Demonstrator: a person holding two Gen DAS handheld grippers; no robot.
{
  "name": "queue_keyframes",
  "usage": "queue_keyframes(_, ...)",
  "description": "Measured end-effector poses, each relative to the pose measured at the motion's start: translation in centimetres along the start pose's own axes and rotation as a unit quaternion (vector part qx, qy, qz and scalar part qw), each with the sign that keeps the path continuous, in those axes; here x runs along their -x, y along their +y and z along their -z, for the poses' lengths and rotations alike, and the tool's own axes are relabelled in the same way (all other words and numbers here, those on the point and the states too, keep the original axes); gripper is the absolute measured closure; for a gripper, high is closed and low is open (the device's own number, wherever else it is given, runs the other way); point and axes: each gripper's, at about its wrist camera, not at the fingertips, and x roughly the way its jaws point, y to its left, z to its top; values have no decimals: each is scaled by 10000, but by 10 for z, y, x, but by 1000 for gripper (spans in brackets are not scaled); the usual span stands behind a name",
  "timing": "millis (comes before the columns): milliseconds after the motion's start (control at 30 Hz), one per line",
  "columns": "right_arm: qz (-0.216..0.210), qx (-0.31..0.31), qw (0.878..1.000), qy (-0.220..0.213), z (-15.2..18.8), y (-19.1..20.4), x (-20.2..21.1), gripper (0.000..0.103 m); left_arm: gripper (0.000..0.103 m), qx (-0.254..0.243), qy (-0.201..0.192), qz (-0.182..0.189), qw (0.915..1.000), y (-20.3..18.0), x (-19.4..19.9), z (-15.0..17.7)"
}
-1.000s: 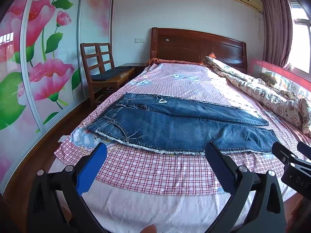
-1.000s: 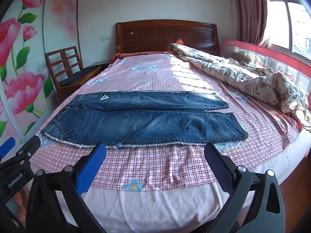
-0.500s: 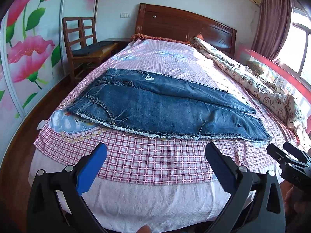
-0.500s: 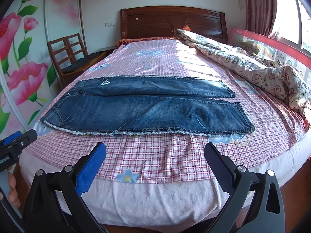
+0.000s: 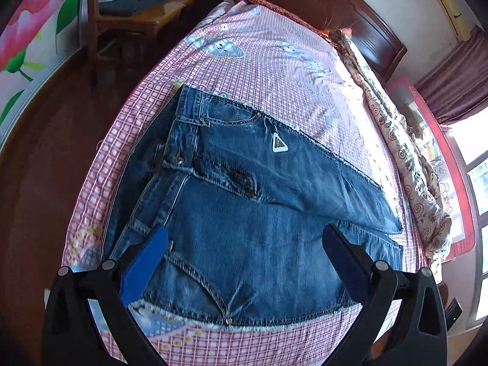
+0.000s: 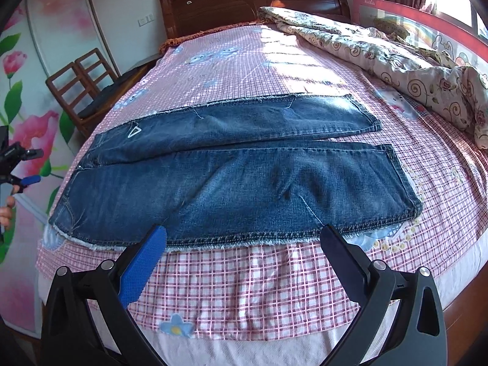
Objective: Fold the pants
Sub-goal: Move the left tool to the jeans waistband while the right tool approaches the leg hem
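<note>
Blue jeans lie flat across the bed on a pink checked sheet, waistband to the left, both legs stretched right. In the left wrist view the jeans fill the middle, with a white triangle tag on the far leg. My left gripper is open and empty, hovering over the near hip close to the waistband. It also shows in the right wrist view at the far left. My right gripper is open and empty, just in front of the near leg's frayed edge.
A rumpled floral quilt lies along the bed's right side by a red guard rail. A wooden chair stands left of the bed against the flowered wardrobe. The wooden headboard is at the far end.
My left gripper has moved forward and down over the waist end of the jeans. My right gripper has moved closer to the near leg's edge. Both stay open.
</note>
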Motion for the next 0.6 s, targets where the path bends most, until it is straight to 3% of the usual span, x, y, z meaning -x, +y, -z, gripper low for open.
queue_keyframes(133,58,21,10000,60,-17,4,-17,3,2,280,339,604,9972,32,-48,-91)
queue_keyframes(233,120,52,9999,79,-25,8,-28,3,2,1090,634,1167,9851,65,-89,-136)
queue_keyframes(267,151,69,9998,84,-28,9,-31,3,2,1198,640,1126,9843,73,-99,-145)
queue_keyframes(333,174,70,9997,132,-33,11,-38,3,2,1079,598,706,9899,79,-118,-161)
queue_keyframes(500,230,-21,9994,253,-38,13,-60,3,2,968,796,674,9898,98,-164,-181)
queue_keyframes(600,173,-110,9992,331,-36,16,-71,3,2,764,880,346,9926,104,-186,-184)
